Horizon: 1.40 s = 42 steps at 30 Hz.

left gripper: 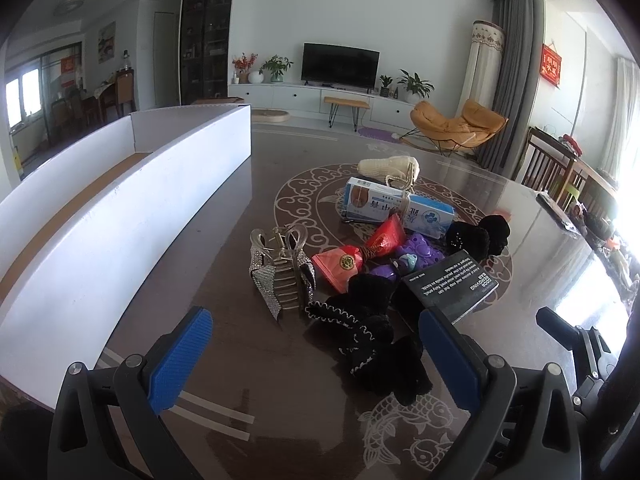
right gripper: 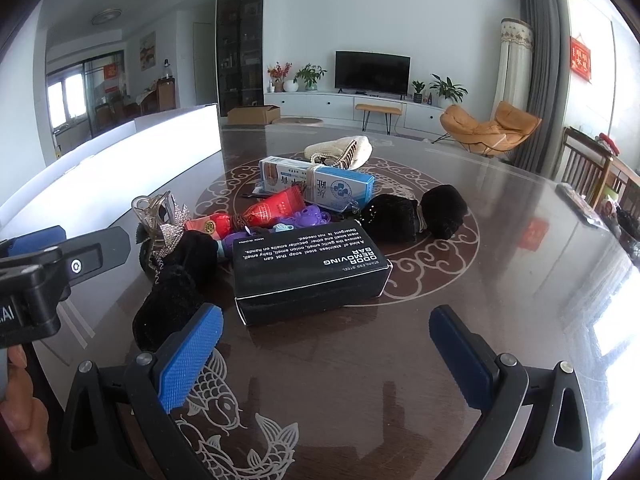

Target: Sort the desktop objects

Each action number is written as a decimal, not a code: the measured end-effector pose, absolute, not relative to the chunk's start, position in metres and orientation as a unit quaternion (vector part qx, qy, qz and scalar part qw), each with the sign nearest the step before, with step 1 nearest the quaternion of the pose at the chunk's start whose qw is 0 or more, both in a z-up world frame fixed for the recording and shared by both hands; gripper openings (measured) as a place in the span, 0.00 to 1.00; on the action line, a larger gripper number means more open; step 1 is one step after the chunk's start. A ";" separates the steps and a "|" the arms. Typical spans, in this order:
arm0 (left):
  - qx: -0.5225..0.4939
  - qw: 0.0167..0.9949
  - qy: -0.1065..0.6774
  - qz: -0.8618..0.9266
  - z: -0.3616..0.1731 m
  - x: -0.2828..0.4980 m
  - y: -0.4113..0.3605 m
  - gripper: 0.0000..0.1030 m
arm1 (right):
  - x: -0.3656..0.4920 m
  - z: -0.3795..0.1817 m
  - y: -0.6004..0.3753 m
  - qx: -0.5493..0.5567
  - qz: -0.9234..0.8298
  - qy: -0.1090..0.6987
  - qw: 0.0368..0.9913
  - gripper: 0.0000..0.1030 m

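Black frames, silver screws, ribbed blue fingers [left gripper: 182, 354]; bare-skinned hand [right gripper: 18, 408].

Two low, near wrist views, shared clutter pile [left gripper: 384, 256].

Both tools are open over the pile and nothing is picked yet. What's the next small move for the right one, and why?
Probably ease the right tool forward and down to straddle the black odor-removing bar box. It lies nearest, right ahead of the open jaws, on top at the pile's edge, so lifting it should disturb little. The white tray sits to the left, ready to receive it.
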<state>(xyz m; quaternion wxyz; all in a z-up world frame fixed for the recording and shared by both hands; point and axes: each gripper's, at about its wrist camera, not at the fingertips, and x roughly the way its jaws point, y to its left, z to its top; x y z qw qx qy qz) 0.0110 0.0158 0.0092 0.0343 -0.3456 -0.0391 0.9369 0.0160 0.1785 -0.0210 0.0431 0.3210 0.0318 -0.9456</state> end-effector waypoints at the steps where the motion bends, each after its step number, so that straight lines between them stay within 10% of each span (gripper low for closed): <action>1: -0.347 0.034 -0.043 0.936 0.008 0.011 0.015 1.00 | 0.016 -0.021 0.178 0.322 -0.945 0.033 0.043 1.00; 42: -0.355 0.031 -0.026 0.934 0.002 0.005 0.024 1.00 | 0.017 -0.020 0.180 0.315 -0.947 0.028 0.047 1.00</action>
